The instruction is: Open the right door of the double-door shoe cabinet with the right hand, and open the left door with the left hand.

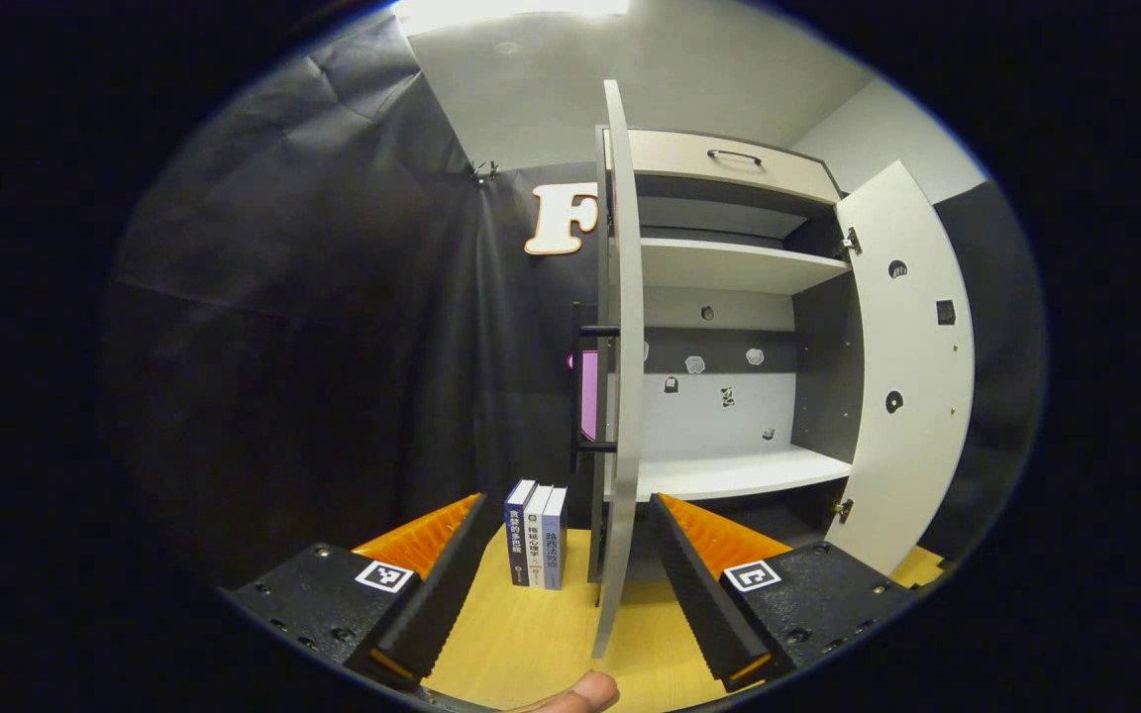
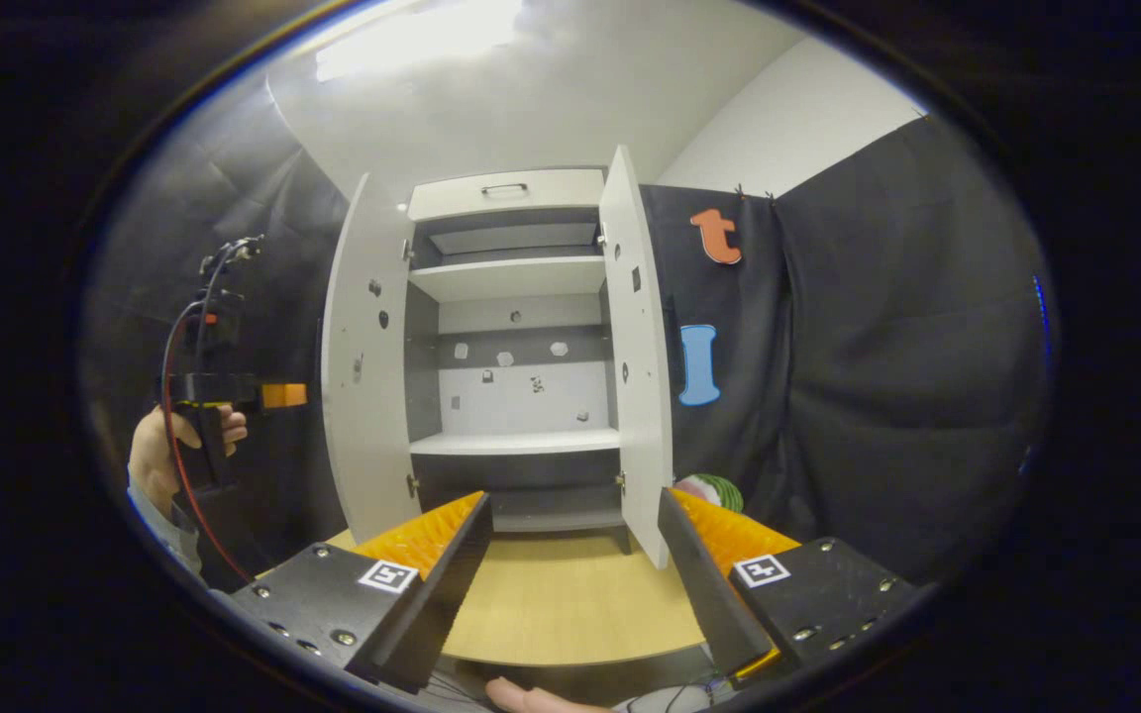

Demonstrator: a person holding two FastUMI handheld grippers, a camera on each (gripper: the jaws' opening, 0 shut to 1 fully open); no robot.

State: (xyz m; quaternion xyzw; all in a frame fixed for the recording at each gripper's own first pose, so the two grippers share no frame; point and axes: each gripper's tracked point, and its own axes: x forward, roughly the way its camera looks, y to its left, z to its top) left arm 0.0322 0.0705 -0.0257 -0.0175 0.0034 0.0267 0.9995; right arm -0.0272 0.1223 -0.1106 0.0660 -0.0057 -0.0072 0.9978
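Both doors of the shoe cabinet point(image 2: 511, 297) at the far side of the tabletop point(image 2: 561, 604) already stand swung wide. The left door point(image 1: 620, 356) and right door point(image 2: 638, 347) are stiff, light panels on hinges; the bar handle point(image 1: 590, 388) looks like the best hold. The left tool point(image 1: 566, 584) and right tool point(image 2: 570, 584) are spread, gripping nothing.
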